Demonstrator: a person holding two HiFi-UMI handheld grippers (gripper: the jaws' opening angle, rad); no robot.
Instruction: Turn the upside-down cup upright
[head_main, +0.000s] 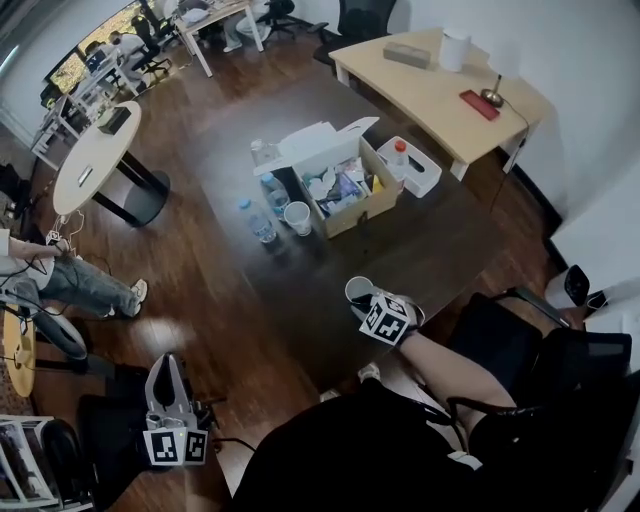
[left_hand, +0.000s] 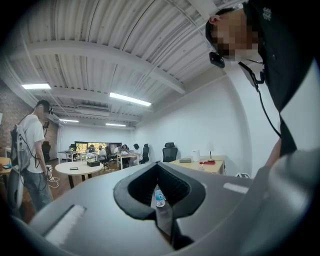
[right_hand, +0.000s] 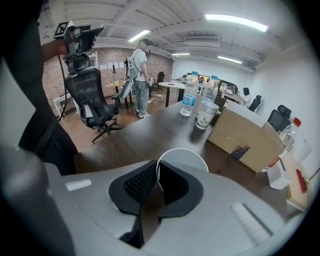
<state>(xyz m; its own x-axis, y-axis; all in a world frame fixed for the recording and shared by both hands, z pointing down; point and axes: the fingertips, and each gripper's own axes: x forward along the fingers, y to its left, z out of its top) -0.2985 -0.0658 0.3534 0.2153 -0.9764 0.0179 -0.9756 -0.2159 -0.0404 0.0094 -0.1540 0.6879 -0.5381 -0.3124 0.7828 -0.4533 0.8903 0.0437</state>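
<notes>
In the head view, the right gripper (head_main: 361, 301) reached over the near edge of the dark table (head_main: 430, 250) with its jaws closed on the rim of the white cup (head_main: 359, 291). The cup's mouth faced up toward the camera; whether its base touched the table could not be told. Farther back on the table stood an open cardboard box (head_main: 345, 205), with a stack of cups (head_main: 298, 216) just beside it and water bottles (head_main: 262, 222) next to those. The left gripper (head_main: 170, 362) hung off the table at the lower left, well apart from the cup, its fingers drawn together to a point. In the left gripper view, the left gripper (left_hand: 158, 172) pointed level across the room with its jaws together and nothing between them, only a thin slit through which a distant bottle (left_hand: 159, 196) showed. In the right gripper view, the right gripper (right_hand: 156, 172) had its pads pressed on the thin wall of the cup (right_hand: 187, 157), one pad inside the rim and one outside, and the cup's round mouth was turned toward the camera. Beyond it lay the box (right_hand: 245, 137), the stacked cups (right_hand: 205, 115) and the bottles (right_hand: 190, 97).
</notes>
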